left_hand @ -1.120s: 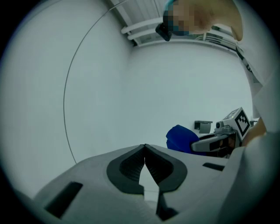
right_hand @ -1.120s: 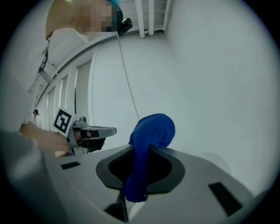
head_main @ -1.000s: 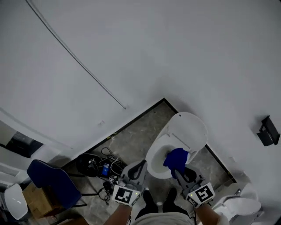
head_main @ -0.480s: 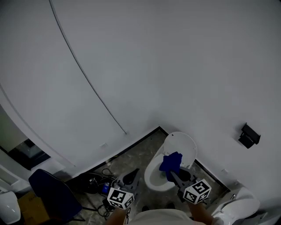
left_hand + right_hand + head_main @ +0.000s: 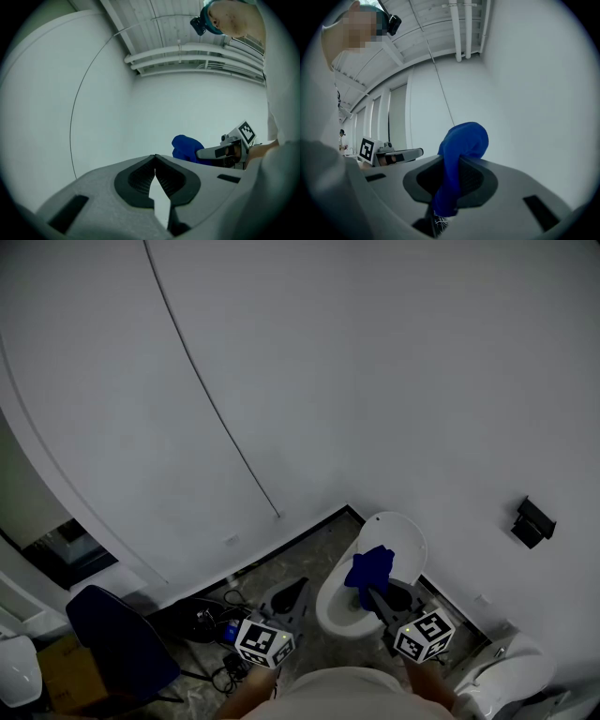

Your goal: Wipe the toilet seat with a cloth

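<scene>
A white toilet [image 5: 339, 607] with its lid [image 5: 398, 536] raised stands against the wall at the lower right of the head view. My right gripper [image 5: 373, 592] is shut on a blue cloth [image 5: 369, 568], which hangs above the bowl. In the right gripper view the blue cloth [image 5: 459, 154] bulges out past the tips of the jaws. My left gripper [image 5: 297, 588] hangs to the left of the toilet, shut with nothing in it. In the left gripper view the blue cloth [image 5: 188, 148] and the right gripper [image 5: 206, 153] show to the right.
A dark blue chair [image 5: 117, 638] and a cardboard box [image 5: 64, 672] stand at the lower left. Tangled cables [image 5: 211, 624] lie on the stone floor by the wall. A black fixture [image 5: 530, 521] hangs on the right wall. Another white fixture [image 5: 502, 681] sits at the bottom right.
The head view has tilted up toward the wall, so the toilet and both grippers sit lower and smaller. The right gripper still holds the cloth over the bowl.
</scene>
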`<control>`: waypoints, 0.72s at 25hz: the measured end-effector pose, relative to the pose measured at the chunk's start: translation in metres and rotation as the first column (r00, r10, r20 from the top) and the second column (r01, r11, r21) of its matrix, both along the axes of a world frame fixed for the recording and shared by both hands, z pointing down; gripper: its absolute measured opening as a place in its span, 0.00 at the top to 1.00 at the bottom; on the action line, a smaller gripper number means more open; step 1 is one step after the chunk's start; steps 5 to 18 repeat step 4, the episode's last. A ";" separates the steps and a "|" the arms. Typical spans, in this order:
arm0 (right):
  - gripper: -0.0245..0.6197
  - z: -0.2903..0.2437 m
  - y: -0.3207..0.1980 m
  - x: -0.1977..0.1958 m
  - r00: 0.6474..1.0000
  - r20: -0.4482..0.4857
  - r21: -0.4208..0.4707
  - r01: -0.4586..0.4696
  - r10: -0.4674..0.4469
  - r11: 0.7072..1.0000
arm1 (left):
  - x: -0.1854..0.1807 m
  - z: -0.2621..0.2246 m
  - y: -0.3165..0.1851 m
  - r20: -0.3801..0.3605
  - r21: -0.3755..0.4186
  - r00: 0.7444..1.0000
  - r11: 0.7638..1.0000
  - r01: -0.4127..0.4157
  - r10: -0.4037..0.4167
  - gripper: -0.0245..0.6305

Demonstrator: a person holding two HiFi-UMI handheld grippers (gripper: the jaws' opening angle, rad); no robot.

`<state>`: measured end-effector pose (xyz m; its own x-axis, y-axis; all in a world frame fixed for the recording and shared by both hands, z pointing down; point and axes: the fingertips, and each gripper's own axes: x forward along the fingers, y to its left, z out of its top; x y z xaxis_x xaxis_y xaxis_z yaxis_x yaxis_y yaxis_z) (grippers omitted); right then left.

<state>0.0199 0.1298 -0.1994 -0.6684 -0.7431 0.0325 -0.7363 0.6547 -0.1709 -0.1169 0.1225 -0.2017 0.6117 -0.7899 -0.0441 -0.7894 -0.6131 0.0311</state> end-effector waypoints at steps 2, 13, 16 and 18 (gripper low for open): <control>0.88 0.002 0.002 -0.002 1.000 -0.002 0.000 -0.017 0.017 1.000 | 0.000 0.002 0.000 -0.005 -0.003 1.000 1.000 -0.014 0.014 0.95; 0.88 0.004 0.003 -0.002 0.999 -0.002 -0.002 -0.040 0.040 0.999 | 0.002 0.004 0.000 -0.009 -0.009 0.999 0.999 -0.032 0.032 0.95; 0.88 0.004 0.003 -0.002 0.999 -0.002 -0.002 -0.040 0.040 0.999 | 0.002 0.004 0.000 -0.009 -0.009 0.999 0.999 -0.032 0.032 0.95; 0.88 0.004 0.003 -0.002 0.999 -0.002 -0.002 -0.040 0.040 0.999 | 0.002 0.004 0.000 -0.009 -0.009 0.999 0.999 -0.032 0.032 0.95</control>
